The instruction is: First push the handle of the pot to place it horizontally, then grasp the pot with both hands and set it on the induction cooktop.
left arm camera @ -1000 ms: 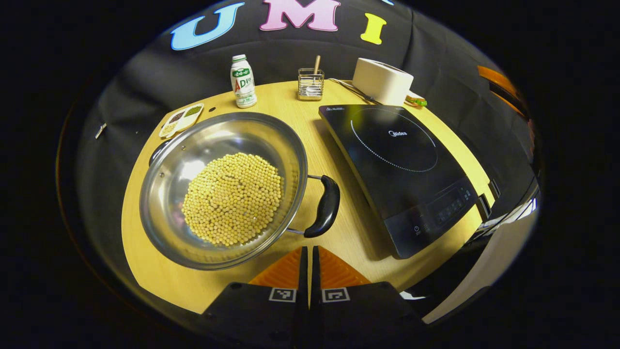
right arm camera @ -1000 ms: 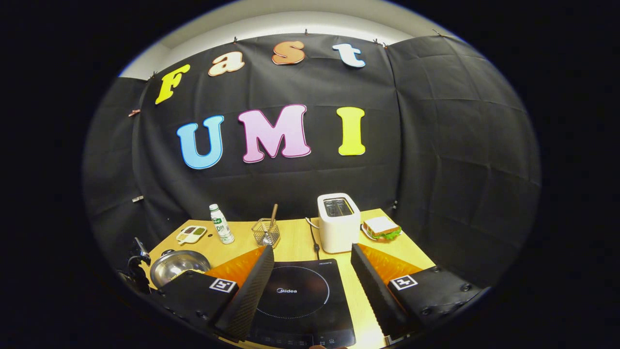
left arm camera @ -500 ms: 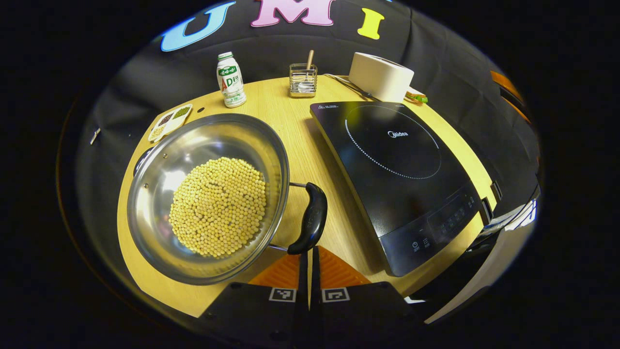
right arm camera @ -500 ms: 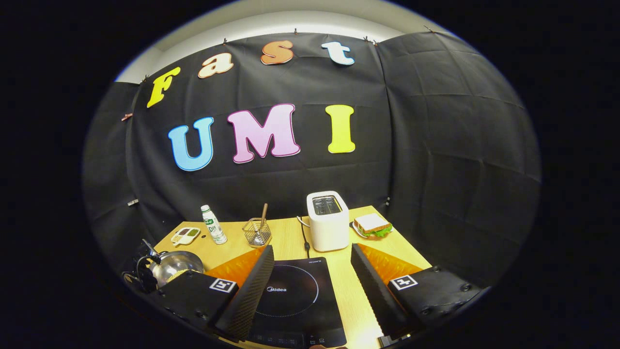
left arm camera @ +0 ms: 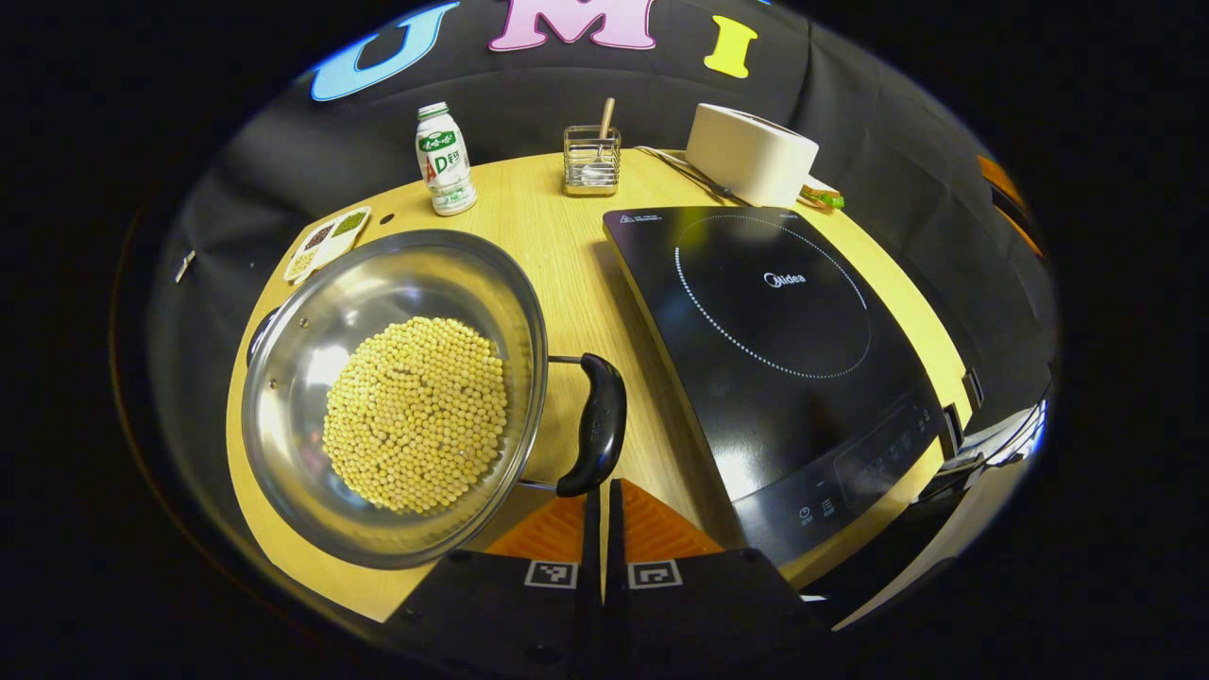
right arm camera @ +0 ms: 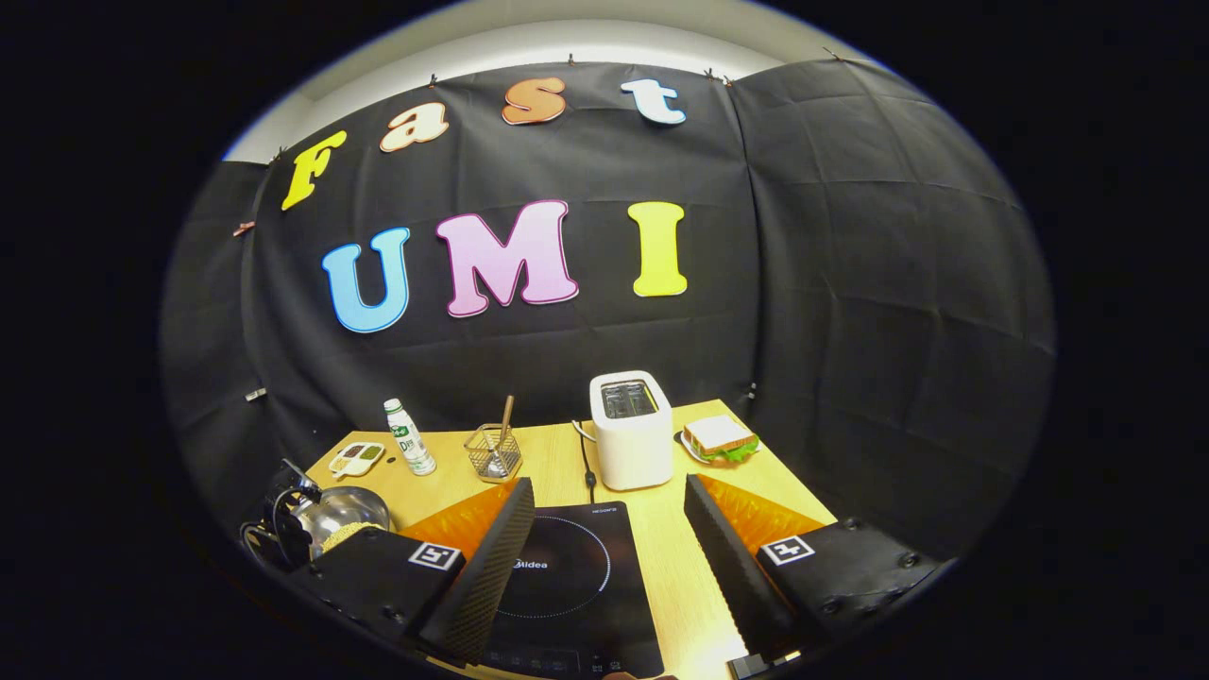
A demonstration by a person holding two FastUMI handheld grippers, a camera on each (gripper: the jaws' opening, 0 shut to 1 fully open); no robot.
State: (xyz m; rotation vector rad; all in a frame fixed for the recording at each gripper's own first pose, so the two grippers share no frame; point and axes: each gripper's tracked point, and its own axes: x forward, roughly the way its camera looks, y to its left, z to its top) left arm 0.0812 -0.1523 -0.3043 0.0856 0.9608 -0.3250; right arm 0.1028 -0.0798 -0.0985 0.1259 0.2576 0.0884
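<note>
On the wooden table (left arm camera: 557,227), the pot (left arm camera: 397,397) sits beside the induction cooktop (left arm camera: 774,340), not yet lifted; left gripper (left arm camera: 602,501) clenched by its handle (left arm camera: 595,436), right gripper (right arm camera: 604,548) released.

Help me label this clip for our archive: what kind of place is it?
Likely a staged kitchen set in a booth: a wooden table holds an induction cooktop, a toaster, a sandwich and a steel pot of beans, all backed by black cloth.

My left claw (left arm camera: 602,491) has closed in on the pot's near handle (left arm camera: 595,423), which slid from frame centre-right toward lower centre, tip now touching.
</note>
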